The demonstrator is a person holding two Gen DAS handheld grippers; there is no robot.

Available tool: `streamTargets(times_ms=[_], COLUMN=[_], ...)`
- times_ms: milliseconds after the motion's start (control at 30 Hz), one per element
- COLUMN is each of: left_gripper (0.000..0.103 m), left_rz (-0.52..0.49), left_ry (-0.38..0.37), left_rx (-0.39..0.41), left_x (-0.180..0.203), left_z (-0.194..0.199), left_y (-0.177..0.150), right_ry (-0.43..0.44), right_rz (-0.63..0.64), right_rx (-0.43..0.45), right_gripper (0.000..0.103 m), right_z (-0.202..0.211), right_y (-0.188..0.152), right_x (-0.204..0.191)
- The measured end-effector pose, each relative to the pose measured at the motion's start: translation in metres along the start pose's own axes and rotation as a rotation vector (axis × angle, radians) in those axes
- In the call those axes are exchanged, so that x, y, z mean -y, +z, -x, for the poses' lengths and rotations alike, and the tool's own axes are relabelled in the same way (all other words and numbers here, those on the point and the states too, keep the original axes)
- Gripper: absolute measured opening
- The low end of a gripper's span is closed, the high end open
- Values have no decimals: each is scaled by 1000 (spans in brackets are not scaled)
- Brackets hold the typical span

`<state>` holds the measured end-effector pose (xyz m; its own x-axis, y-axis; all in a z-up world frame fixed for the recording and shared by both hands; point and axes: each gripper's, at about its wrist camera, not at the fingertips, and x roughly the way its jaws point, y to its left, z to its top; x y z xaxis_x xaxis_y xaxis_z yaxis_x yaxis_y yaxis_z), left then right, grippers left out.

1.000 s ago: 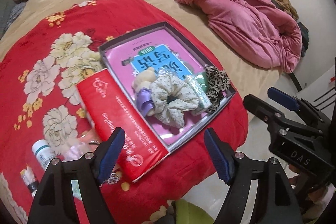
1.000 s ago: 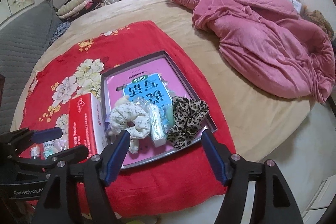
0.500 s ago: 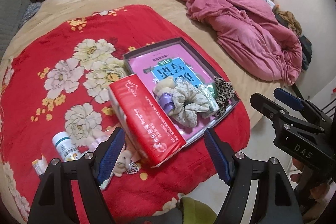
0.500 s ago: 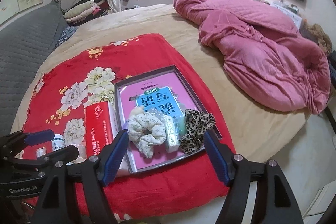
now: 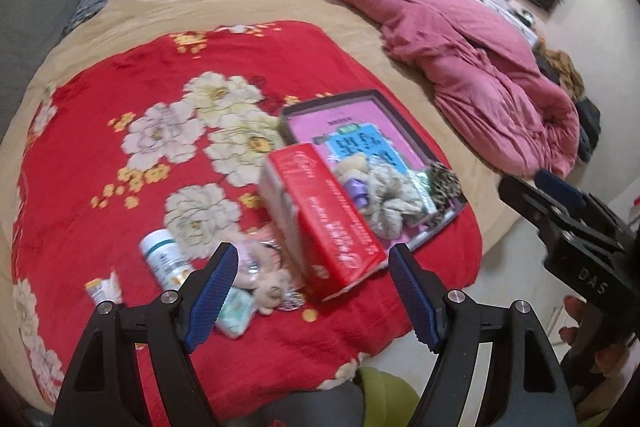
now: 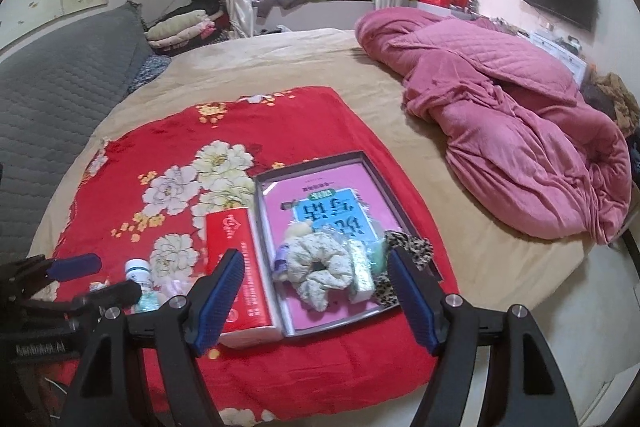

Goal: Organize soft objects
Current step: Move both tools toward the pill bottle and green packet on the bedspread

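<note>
Pulling back and up from the bed's near edge, both tongs, left (image 5: 312, 291) and right (image 6: 314, 293), hang released and empty. Scrunchies (image 6: 316, 263) sit in the tray (image 6: 400, 203) at the red blanket's (image 6: 280, 123) near corner; small plush (image 5: 272, 289) outside remains unsorted.

The left wrist view is smeared by motion blur, so the print on the red tissue box (image 5: 320, 215) cannot be read. The small items (image 5: 256, 283) just beyond the left fingers (image 5: 210, 297) are too blurred to be identified. In the right wrist view, the white bottle (image 6: 138, 273) is partly hidden behind the left gripper (image 6: 76, 277).
</note>
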<state>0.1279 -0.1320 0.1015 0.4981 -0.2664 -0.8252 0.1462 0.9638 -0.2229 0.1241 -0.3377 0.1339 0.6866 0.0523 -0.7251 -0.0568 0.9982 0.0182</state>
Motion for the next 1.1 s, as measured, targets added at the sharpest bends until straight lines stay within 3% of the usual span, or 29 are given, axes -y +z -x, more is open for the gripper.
streamTargets(times_ms=[433,1100], left_gripper=[79,79], left_rz=[162,209], left_ry=[77,29], left_rx=[23,-120], left_x=[-96,-104], left_z=[32,-16], left_y=[-21,-74], right_ry=[98,159], right_rz=[114,249], right_rx=[8,-57], right_gripper=[74,74], right_z=[10,3], right_y=[3,-35], right_x=[-68,-121])
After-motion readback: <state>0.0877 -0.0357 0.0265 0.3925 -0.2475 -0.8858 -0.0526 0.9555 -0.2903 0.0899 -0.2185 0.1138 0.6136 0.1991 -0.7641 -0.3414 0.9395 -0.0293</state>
